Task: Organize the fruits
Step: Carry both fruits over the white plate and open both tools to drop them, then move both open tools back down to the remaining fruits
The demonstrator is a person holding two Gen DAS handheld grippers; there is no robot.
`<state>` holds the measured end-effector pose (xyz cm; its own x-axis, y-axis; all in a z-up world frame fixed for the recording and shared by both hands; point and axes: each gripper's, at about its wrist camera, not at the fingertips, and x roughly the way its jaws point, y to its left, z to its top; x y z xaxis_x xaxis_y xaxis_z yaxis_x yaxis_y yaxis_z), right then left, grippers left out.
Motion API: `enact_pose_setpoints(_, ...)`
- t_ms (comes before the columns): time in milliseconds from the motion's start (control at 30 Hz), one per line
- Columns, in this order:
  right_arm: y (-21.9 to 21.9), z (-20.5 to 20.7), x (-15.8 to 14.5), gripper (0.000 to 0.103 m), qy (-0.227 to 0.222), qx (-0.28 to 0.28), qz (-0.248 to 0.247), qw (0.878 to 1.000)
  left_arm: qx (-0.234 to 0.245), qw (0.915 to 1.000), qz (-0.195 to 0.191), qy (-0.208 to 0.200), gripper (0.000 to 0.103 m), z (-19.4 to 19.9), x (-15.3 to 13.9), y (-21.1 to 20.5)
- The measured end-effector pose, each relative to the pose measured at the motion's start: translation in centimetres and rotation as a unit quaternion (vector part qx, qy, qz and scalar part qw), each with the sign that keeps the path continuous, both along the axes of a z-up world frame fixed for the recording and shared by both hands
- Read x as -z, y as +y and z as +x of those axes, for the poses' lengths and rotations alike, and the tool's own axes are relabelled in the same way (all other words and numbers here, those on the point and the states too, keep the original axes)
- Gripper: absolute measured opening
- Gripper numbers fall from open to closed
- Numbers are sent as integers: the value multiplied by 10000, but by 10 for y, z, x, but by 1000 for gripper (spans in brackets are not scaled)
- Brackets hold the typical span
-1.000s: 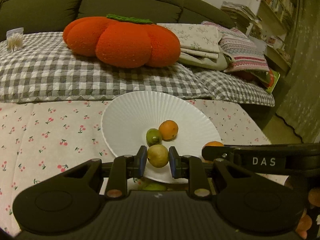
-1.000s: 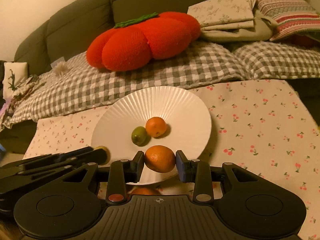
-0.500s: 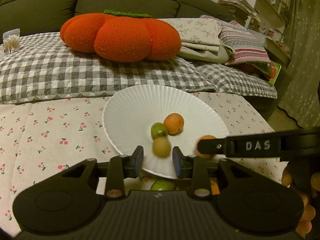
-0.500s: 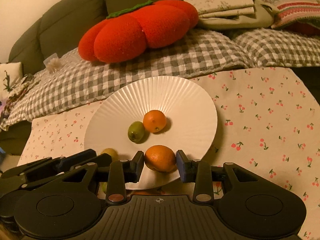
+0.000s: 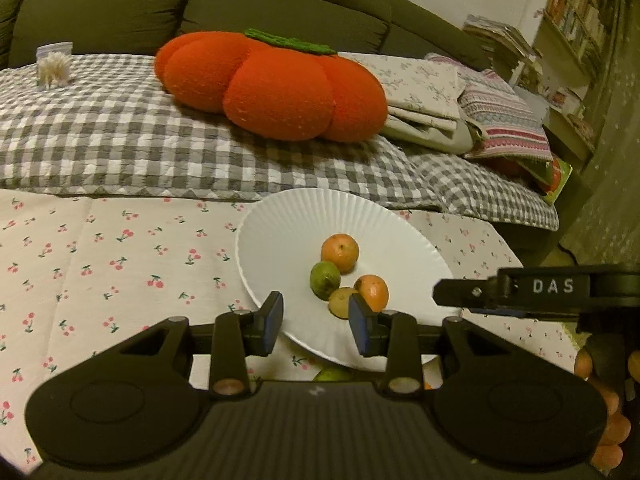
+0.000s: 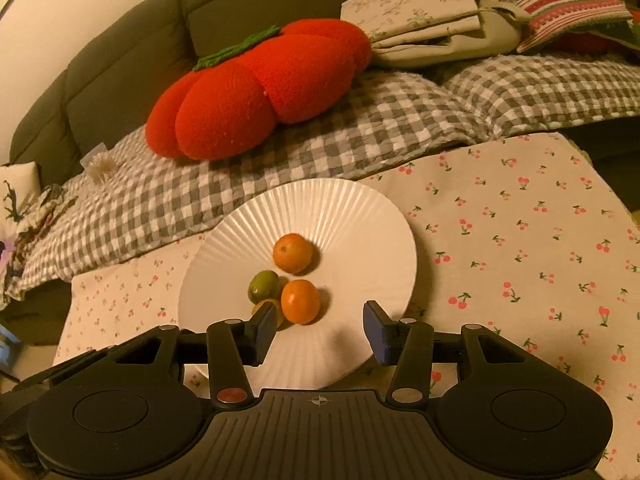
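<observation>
A white ribbed plate (image 5: 288, 224) (image 6: 360, 216) lies on the cherry-print cloth. On it rest two oranges (image 5: 340, 252) (image 5: 373, 292), a green fruit (image 5: 325, 279) and a yellow fruit (image 5: 342, 302). In the right wrist view they show as oranges (image 6: 293, 253) (image 6: 301, 301), green fruit (image 6: 264, 286) and yellow fruit (image 6: 267, 304), partly hidden by a finger. My left gripper (image 5: 316, 323) is open and empty over the plate's near rim. My right gripper (image 6: 320, 332) is open and empty just behind the fruits; it shows at right in the left wrist view (image 5: 520, 292).
Another green fruit (image 5: 332, 374) lies on the cloth under the left gripper. Behind the plate is a sofa with a checked blanket (image 5: 120, 140), a big orange pumpkin cushion (image 5: 272, 84) (image 6: 256, 88) and folded fabrics (image 6: 440, 12). Shelves (image 5: 576, 40) stand at far right.
The left gripper opened and dropped the yellow fruit on the plate, then drew back. The right gripper opened and released its orange beside the other fruits.
</observation>
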<state>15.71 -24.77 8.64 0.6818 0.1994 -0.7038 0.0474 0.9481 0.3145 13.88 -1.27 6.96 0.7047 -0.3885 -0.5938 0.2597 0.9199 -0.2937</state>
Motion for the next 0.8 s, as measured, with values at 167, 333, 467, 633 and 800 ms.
enact_pose_setpoints(167,-2,-8,-3,47,111,18,71,9999,-32,9999,13,149,35,-7,-2,4)
enact_pose_setpoints(333,-1,-18,-7,47,255,-5,86,9996,-56,9994,81,324,35,-17,-3,7)
enact_pose_setpoints(467,-1,-29,-11,51,331,-47,117,9994,-82,9986,267,448,35,-28,-5,9)
enact_pose_setpoints(633,2,-38,-15,51,338,-187,148,9991,-38,9979,280,583,35,-42,-8,14)
enact_pose_setpoints(800,6,-46,-21,51,296,-301,199,9989,2,9972,334,668,35,-52,-8,18)
